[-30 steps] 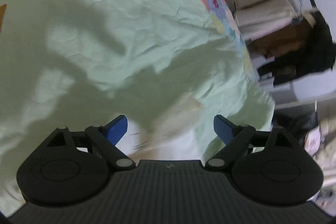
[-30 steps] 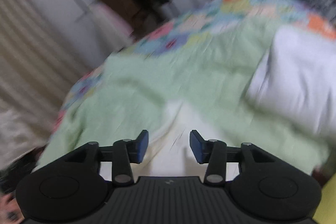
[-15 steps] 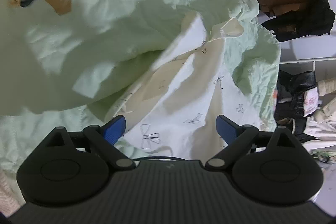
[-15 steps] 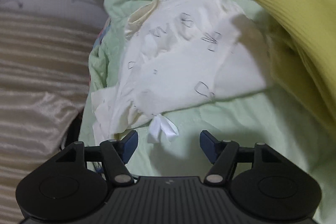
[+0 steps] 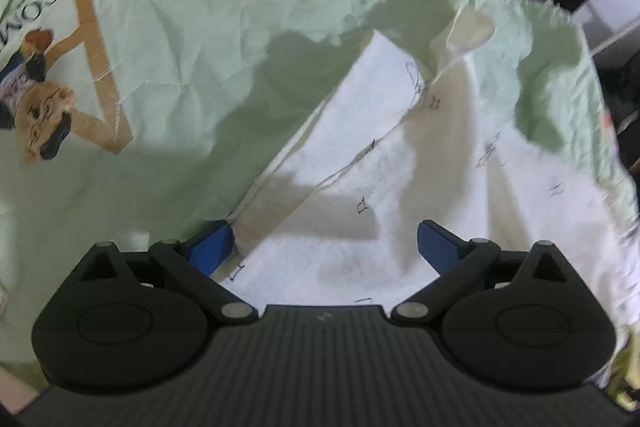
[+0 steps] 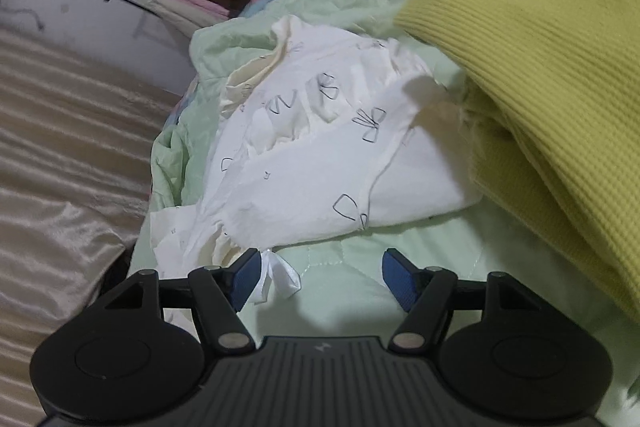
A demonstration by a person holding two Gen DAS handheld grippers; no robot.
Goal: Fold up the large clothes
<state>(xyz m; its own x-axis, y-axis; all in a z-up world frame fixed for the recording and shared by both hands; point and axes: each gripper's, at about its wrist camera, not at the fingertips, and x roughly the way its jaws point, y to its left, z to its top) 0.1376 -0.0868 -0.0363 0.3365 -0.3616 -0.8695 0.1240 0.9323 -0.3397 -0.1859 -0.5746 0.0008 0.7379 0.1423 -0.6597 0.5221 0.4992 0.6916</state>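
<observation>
- White cotton garment printed with small black bows (image 6: 320, 163) lies crumpled on a pale green quilted bedspread (image 5: 248, 11), reaching from centre toward ten o'clock in the right wrist view.
- Left tool (image 5: 325, 245) is spread wide just above the garment, gripping nothing.
- Right tool (image 6: 320, 277) is spread; a small white ribbon tab (image 6: 280, 275) sits beside one pad.
- Yellow ribbed knit (image 6: 540, 59) lies at two o'clock.

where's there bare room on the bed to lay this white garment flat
Most room: the green quilt between its bear print and the white bow-print garment. A smaller strip lies below the garment, ahead of the right tongs. Crowded beside the yellow knit.
</observation>
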